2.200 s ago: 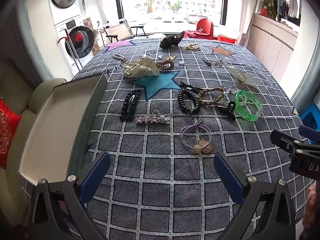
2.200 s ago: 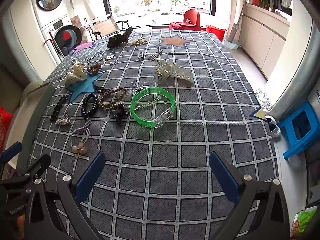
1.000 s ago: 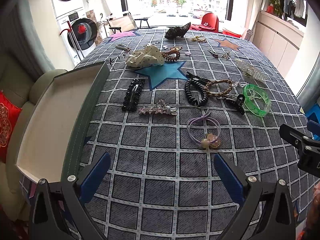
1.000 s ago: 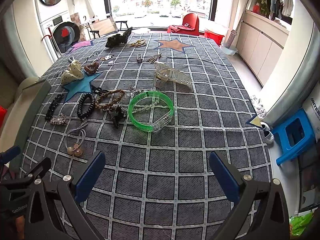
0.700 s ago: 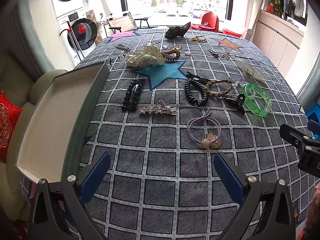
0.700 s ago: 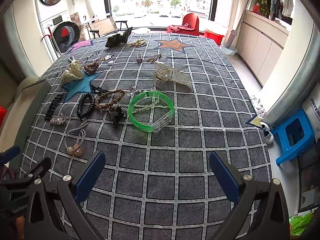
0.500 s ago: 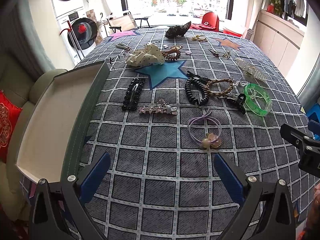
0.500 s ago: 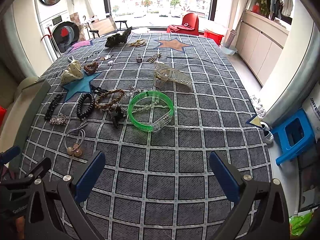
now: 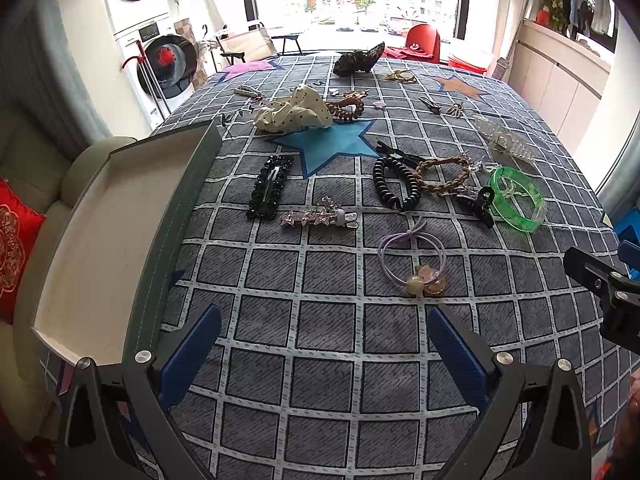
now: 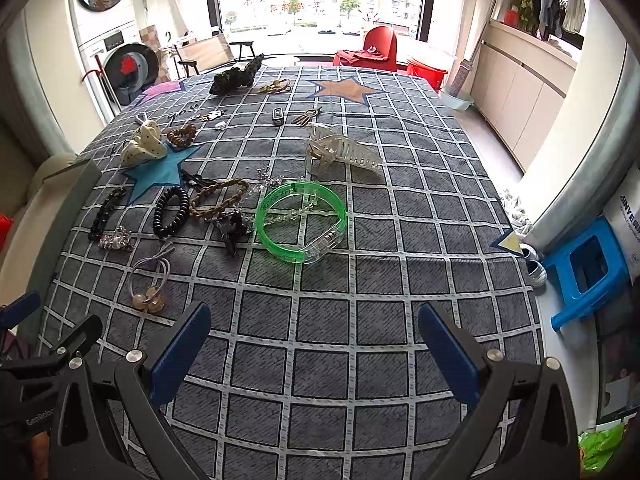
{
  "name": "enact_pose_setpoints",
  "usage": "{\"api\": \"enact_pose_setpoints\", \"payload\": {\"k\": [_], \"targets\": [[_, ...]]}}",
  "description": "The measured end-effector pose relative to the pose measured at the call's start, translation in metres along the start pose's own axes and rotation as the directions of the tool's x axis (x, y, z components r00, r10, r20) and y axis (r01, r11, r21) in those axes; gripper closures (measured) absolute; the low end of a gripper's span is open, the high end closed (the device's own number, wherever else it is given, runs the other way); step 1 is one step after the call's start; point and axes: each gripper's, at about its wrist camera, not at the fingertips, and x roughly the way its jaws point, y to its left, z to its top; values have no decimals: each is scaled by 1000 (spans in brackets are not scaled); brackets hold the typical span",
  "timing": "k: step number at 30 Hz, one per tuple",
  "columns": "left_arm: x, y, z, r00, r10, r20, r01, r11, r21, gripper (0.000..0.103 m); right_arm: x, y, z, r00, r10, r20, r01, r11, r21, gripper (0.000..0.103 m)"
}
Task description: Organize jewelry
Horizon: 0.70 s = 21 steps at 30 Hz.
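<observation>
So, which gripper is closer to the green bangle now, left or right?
Right. The green bangle lies straight ahead of the open right gripper; from the open left gripper it sits far off to the right.

Not much readable text here. The left gripper [image 10: 36,360] body, seen at the bottom left of the right wrist view, has "GenRobo" printed in pale letters, cut off by the frame edge. The window [image 10: 320,0] carries red Chinese characters, too small for me to make out. A white bag [image 10: 628,216] at the right edge has blue lettering, only partly visible.
</observation>
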Motion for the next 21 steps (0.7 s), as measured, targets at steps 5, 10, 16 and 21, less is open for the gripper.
{"api": "enact_pose_setpoints", "payload": {"k": [5, 10, 16, 21], "targets": [[0, 1, 0, 1000, 1, 0, -1, 1000, 1, 0, 0, 0, 0, 1000, 0, 1, 0, 1000, 0, 0], [0, 1, 0, 1000, 1, 0, -1, 1000, 0, 0, 0, 0, 0, 1000, 1, 1, -1, 1000, 0, 0], [0, 1, 0, 1000, 3, 0, -3, 1000, 1, 0, 0, 0, 0, 1000, 0, 1, 0, 1000, 0, 0], [0, 2, 0, 1000, 5, -1, -5, 1000, 2, 0, 0, 0, 0, 1000, 1, 2, -1, 1000, -1, 0]]}}
